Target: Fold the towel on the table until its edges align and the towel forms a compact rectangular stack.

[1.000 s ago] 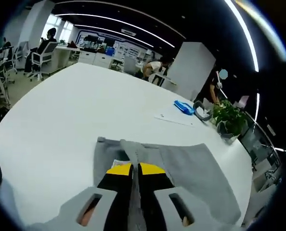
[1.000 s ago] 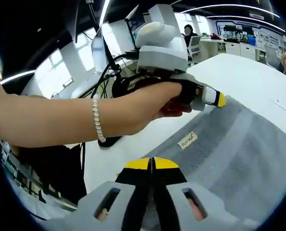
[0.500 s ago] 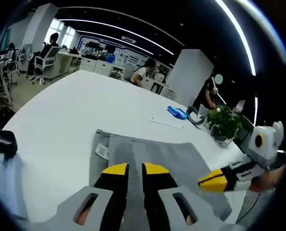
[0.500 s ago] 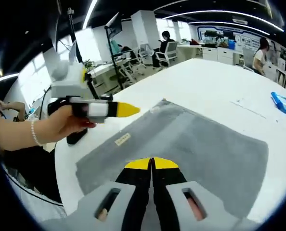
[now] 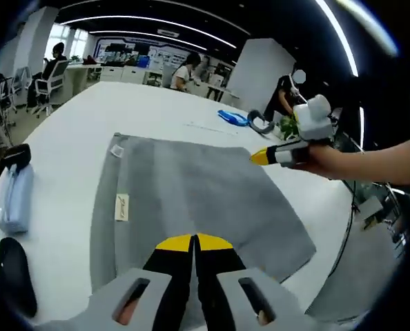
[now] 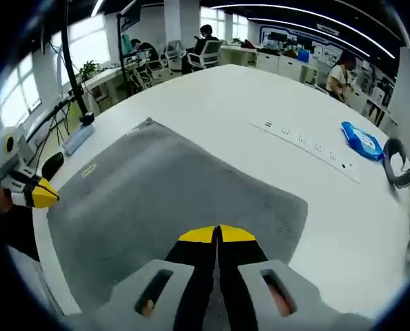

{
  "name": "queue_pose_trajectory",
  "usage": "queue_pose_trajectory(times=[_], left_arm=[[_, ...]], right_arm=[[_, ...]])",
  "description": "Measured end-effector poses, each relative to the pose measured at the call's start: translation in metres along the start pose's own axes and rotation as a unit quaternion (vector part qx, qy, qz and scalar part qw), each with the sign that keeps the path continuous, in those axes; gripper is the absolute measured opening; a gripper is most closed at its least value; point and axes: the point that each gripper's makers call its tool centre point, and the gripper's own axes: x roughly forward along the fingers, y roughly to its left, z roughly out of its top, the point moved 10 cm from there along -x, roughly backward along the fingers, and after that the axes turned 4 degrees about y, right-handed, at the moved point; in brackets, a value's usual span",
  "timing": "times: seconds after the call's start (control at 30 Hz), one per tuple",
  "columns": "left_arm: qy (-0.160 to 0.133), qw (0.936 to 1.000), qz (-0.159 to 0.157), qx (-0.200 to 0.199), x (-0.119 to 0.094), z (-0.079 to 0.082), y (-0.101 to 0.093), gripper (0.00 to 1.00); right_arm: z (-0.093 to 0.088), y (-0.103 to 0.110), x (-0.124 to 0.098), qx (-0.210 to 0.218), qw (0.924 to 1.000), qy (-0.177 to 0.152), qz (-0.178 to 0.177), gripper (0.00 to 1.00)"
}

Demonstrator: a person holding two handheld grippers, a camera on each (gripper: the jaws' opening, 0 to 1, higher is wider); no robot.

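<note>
A grey towel lies spread flat on the white table, with a small label near its left edge. My left gripper sits over the towel's near edge, yellow tips pressed together, nothing visibly pinched. The right gripper, held in a hand, hovers by the towel's right edge. In the right gripper view the towel stretches ahead with its label at the left. My right gripper is shut above it. The left gripper is just off the towel's left corner.
A pale blue bottle and a black object lie left of the towel. Beyond it are a white strip, a blue packet, a grey ring-shaped thing and a potted plant. People sit at desks behind.
The towel, lifted by the left gripper a second ago, now lies flat. The left jaws opened half a second ago and are shut again. Both hands have pulled back toward the towel's edges.
</note>
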Motion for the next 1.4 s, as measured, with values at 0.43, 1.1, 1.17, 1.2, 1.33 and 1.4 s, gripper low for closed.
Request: queue_pose_trajectory(times=[0.43, 1.1, 1.17, 1.2, 1.33, 1.4], left_arm=[[0.094, 0.995, 0.007, 0.032, 0.012, -0.035, -0.013, 0.01], [0.107, 0.9925, -0.002, 0.06, 0.02, -0.029, -0.007, 0.0], [0.117, 0.9913, -0.007, 0.06, 0.022, -0.026, -0.005, 0.0], [0.124, 0.9904, -0.007, 0.061, 0.022, -0.024, -0.005, 0.0], [0.14, 0.9868, -0.005, 0.082, 0.025, -0.019, -0.003, 0.01], [0.142, 0.983, 0.012, 0.116, 0.026, -0.015, -0.001, 0.01]], right_arm=[[-0.017, -0.013, 0.015, -0.02, 0.9987, 0.043, -0.02, 0.0], [-0.027, -0.014, 0.011, -0.014, 0.9989, 0.043, -0.013, 0.0], [-0.03, -0.015, 0.008, -0.015, 0.9988, 0.045, -0.014, 0.0], [-0.032, -0.016, 0.007, -0.012, 0.9988, 0.046, -0.015, 0.0], [-0.036, -0.015, 0.004, 0.005, 0.9985, 0.051, -0.021, 0.0], [-0.039, -0.013, 0.002, 0.0, 0.9983, 0.053, -0.025, 0.0]])
